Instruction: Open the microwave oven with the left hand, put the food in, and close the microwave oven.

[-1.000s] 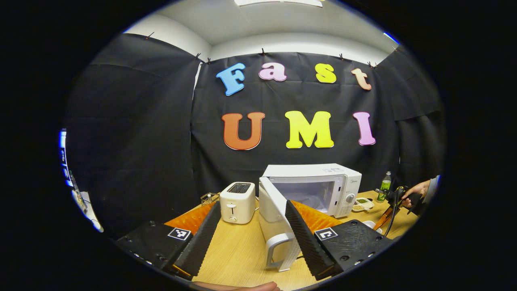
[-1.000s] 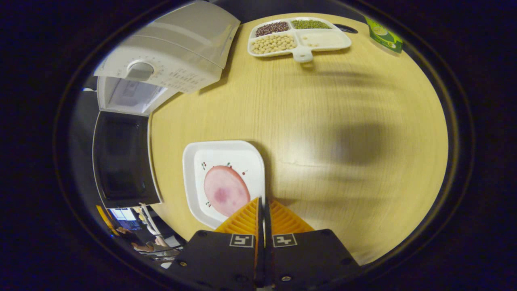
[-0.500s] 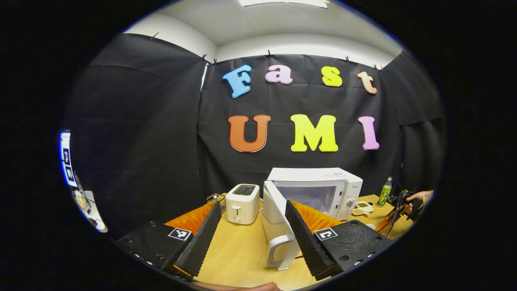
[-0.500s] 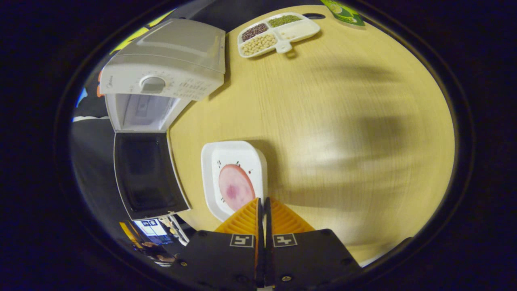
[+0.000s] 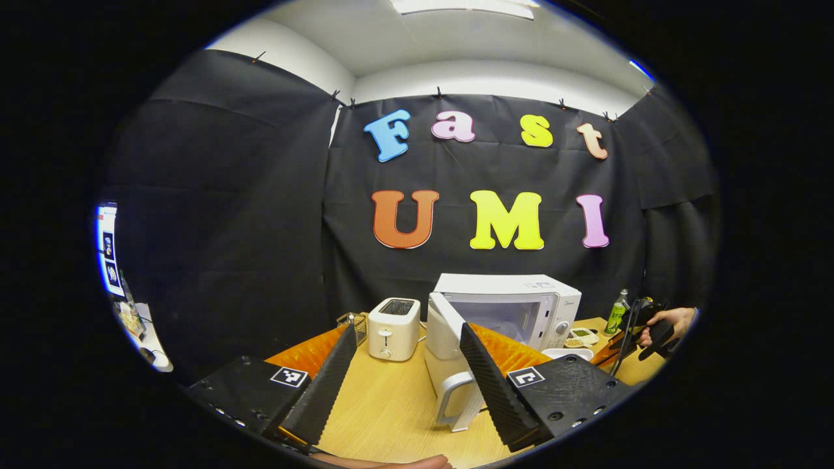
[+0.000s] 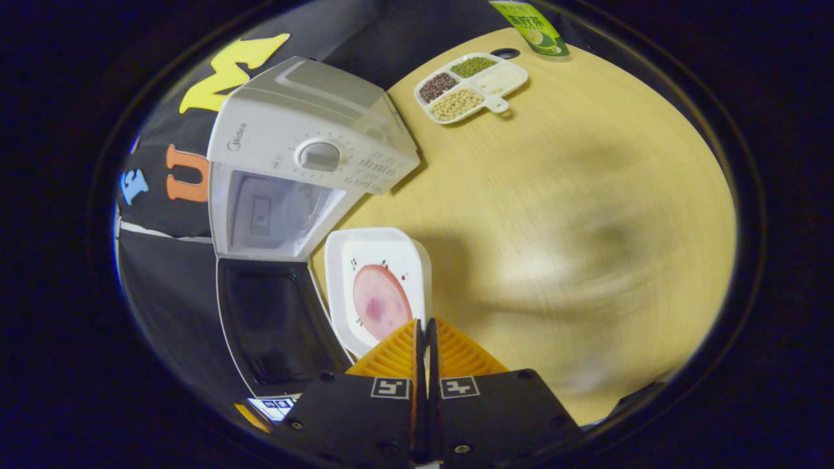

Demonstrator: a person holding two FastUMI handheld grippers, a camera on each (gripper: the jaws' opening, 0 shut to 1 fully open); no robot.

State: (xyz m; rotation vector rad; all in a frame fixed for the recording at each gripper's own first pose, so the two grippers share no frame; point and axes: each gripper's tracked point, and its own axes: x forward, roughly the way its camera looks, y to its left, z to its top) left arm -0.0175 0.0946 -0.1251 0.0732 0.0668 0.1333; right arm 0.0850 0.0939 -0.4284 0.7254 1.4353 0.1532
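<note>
right gripper (image 6: 425,326) clenched on rim of plate (image 6: 374,260) with ham slice (image 6: 381,301), carried just before open microwave (image 6: 306,150) cavity | left gripper (image 5: 407,365) released, by door (image 5: 449,365) | risk: your thin edge grip lets plate tip or clip cavity sill

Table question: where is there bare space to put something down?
The widest bare patch of table lies right of the plate, below the snack tray. Another lies before the toaster. It is crowded by the microwave and its open door.
</note>
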